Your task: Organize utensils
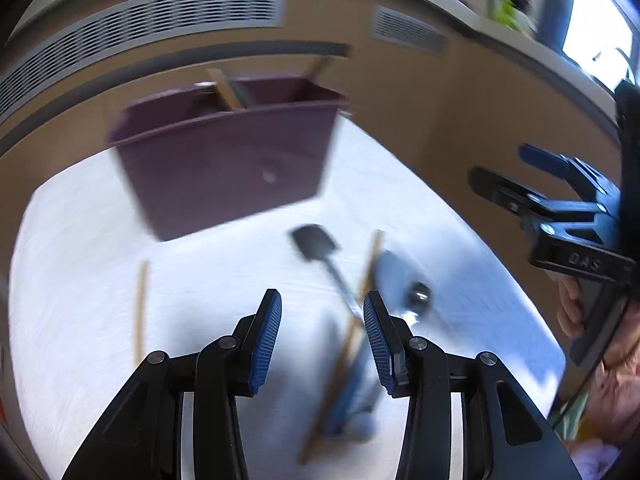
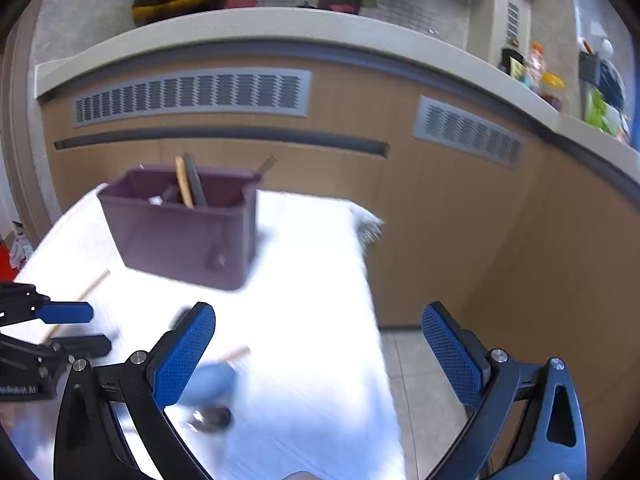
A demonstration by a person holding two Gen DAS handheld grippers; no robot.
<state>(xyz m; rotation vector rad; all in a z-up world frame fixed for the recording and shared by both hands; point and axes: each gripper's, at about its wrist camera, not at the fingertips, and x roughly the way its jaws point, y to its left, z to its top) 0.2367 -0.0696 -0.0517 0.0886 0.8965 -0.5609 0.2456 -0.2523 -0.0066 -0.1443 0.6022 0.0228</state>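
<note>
Left wrist view showed the left gripper (image 1: 322, 332) with its jaws partly spread and empty, hanging over loose utensils on the white worktop (image 1: 100, 300). A black spatula (image 1: 316, 242) lay at centre frame, its thin shaft running down between the jaws; a wooden chopstick (image 1: 352, 340) crossed it, and another chopstick (image 1: 140, 308) lay apart at lower left. A blurred blue-handled utensil (image 1: 352, 396) and a shiny spoon-like piece (image 1: 418, 294) sat just right of them; their exact form could not be told. The purple bin (image 1: 228, 160), upper centre, already held several upright sticks.

At the right edge the right gripper (image 1: 508, 178) stood with jaws flung wide, gripping nothing; its body bore the letters "DAS".

The spatula looked light and stiff, probably best pinched mid-shaft. The chopsticks seemed thin, smooth and liable to roll, so a grip near the middle would likely steady them.
</note>
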